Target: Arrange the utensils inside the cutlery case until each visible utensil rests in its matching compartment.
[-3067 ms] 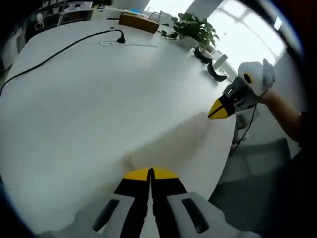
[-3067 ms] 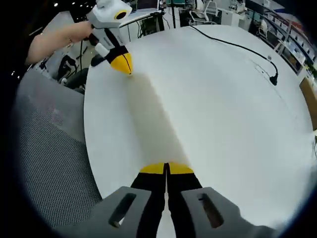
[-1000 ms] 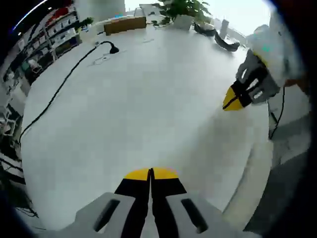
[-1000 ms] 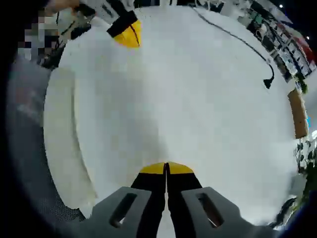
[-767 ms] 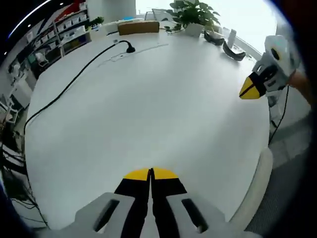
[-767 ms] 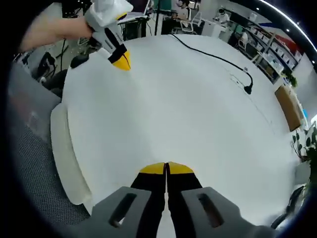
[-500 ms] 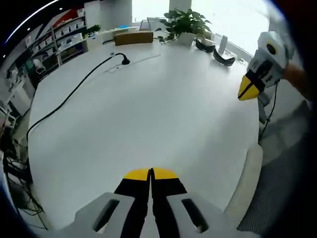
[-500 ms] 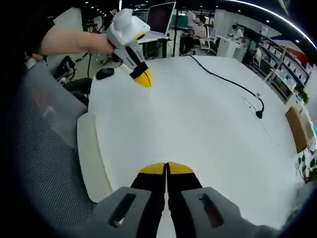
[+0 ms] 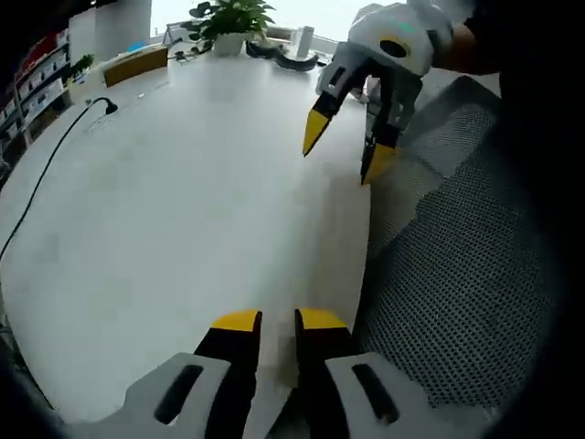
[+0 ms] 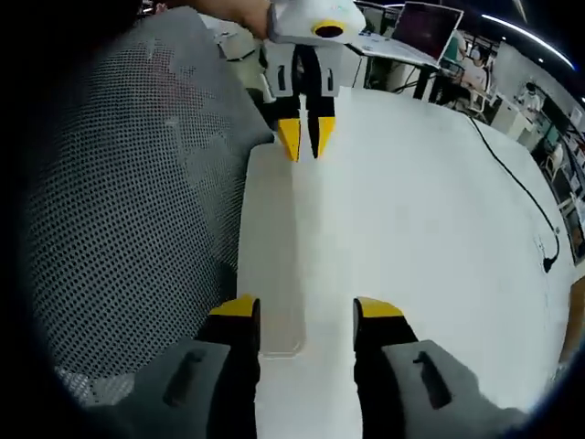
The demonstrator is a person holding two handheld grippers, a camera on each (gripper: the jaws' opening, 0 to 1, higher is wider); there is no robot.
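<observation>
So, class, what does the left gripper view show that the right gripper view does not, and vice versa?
Left gripper view: a green potted plant. Right gripper view: a dark computer monitor. Shared: the round white table, grey mesh chair, black cable, left gripper and right gripper, fingers apart.
</observation>
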